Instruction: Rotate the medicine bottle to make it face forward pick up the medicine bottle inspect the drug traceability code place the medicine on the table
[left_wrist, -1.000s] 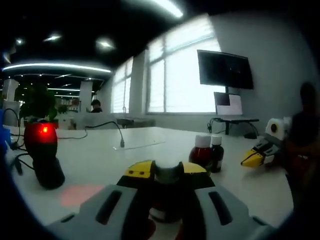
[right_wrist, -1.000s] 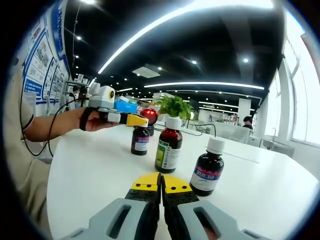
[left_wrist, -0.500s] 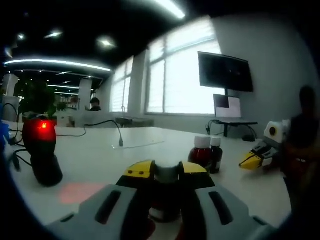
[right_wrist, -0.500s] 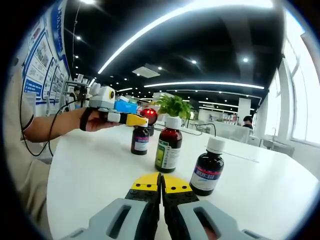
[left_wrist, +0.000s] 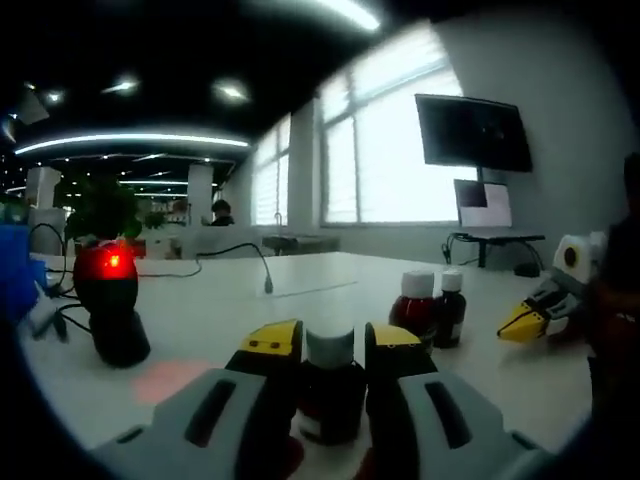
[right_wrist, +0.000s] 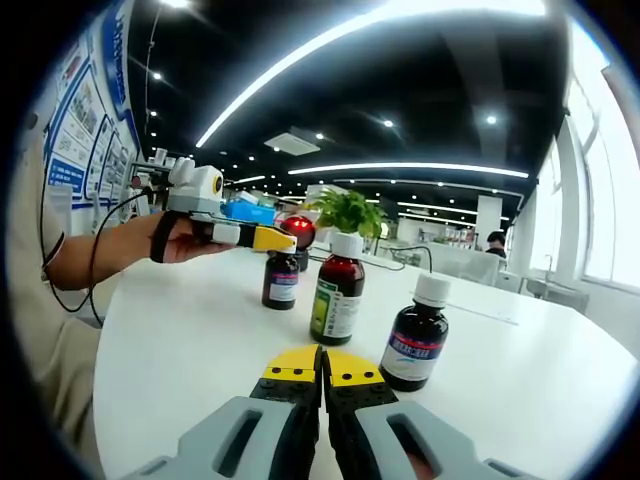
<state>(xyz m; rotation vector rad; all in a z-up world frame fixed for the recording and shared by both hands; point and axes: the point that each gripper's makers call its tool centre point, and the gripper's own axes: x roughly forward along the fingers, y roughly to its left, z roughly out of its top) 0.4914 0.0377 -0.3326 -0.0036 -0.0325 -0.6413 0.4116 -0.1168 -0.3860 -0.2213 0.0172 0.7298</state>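
- The left gripper (left_wrist: 330, 340) is sitting with its jaws closed in on the medicine bottle (left_wrist: 330, 400); the dark body is filling the gap between the yellow tips and the pale cap is rising between them
- In the right gripper view, that medicine bottle (right_wrist: 281, 280) is standing upright on the white table (right_wrist: 180, 340), with the left gripper (right_wrist: 272, 239) reaching in over its top and a hand (right_wrist: 185, 240) holding it from behind
- The right gripper (right_wrist: 322, 365) is resting low over the table with its jaws pressed together and holding nothing; from the left gripper view it (left_wrist: 525, 320) is lying off to the side, well apart from the held bottle
- A red bottle (right_wrist: 338, 290) and a dark bottle (right_wrist: 413, 345) are standing near each other between the two grippers, and a black device with a red light (left_wrist: 108, 290) is glowing on the table beside the held bottle
- Judging by this, the step in hand is turning or lifting the bottle: the grip is looking centred, so the wrist should be rolling slowly about the bottle's own axis, with the base staying flat until the label is facing out
- The lift should be going straight up, staying clear of the red-lit device, so the code can be presented to it without the bottle slipping in the pads
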